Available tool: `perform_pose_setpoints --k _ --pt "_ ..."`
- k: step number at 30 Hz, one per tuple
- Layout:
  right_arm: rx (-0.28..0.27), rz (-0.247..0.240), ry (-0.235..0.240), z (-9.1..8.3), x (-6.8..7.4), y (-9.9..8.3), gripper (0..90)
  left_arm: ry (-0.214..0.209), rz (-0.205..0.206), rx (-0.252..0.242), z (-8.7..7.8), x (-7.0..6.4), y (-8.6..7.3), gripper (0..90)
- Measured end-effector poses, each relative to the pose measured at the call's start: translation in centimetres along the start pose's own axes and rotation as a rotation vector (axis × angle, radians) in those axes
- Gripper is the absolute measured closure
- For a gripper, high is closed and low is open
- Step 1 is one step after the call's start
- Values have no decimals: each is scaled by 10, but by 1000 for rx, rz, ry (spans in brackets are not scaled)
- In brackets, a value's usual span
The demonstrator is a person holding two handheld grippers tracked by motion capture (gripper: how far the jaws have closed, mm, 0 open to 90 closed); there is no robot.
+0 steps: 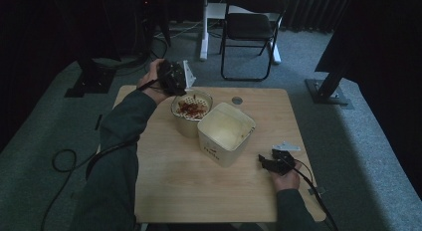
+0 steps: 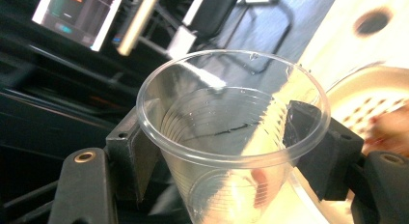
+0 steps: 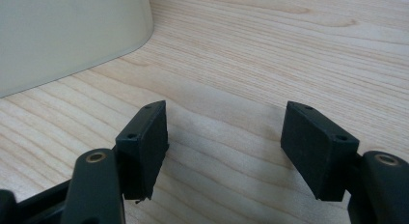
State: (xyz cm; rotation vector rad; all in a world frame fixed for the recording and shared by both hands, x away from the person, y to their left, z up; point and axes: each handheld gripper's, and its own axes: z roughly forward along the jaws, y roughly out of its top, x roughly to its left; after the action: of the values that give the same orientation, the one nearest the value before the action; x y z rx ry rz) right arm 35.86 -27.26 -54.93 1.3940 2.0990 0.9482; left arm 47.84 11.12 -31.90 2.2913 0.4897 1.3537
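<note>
Our left gripper clamps a clear plastic cup by its sides, tipped over the perforated bowl of red bits at the table's far side. Our right gripper rests with jaws apart on the table beside the cream container. We judge the cup looks emptied, so we keep the squeeze light to avoid crushing it and right it before carrying it off.

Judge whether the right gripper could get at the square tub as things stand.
Probably yes: the right gripper is open and holds nothing, and bare table lies between it and the square tub.
</note>
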Motion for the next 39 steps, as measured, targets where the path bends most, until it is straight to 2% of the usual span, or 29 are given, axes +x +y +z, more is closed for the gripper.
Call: perform_pose_setpoints --k 1,4,6,7,8,9,10,11,14,17,20,22,26,31,33,39 --pt "0 0 0 0 0 0 331 -30 -57 -22 -2 4 -1 307" --pt "0 0 0 0 0 0 331 -94 -167 -64 -5 11 -4 307" --pt "0 -1 0 0 0 0 331 -130 -216 -78 -7 15 -7 307" --pt "-1 0 0 0 0 0 331 -167 -264 -82 -7 18 -8 307" --pt "-1 0 0 0 0 0 331 -167 -264 -82 -7 18 -8 307" --pt "-1 -1 0 0 0 0 331 -200 -309 -97 -7 19 -10 307" --pt "0 -1 0 0 0 0 331 -200 -309 -97 -7 19 -10 306" --pt "0 -1 0 0 0 0 331 -234 -352 -117 -7 19 -11 307" --pt "0 -1 0 0 0 0 331 -246 -366 -122 -8 18 -12 306" --pt "0 -1 0 0 0 0 331 -287 -406 -150 -10 16 -13 304" --pt "0 -1 0 0 0 0 331 -316 -422 -161 -12 13 -13 304" --pt "0 -2 0 0 0 0 331 -352 -438 -181 -14 11 -12 299" --pt "0 -1 0 0 0 0 331 -398 -424 -212 -20 6 -5 291" --pt "0 0 0 0 0 0 331 -433 -447 -266 -28 3 4 284" --pt "0 0 0 0 0 0 331 -461 -452 -293 -32 0 9 275" --pt "0 0 0 0 0 0 331 -519 -409 -339 -42 -13 25 271"
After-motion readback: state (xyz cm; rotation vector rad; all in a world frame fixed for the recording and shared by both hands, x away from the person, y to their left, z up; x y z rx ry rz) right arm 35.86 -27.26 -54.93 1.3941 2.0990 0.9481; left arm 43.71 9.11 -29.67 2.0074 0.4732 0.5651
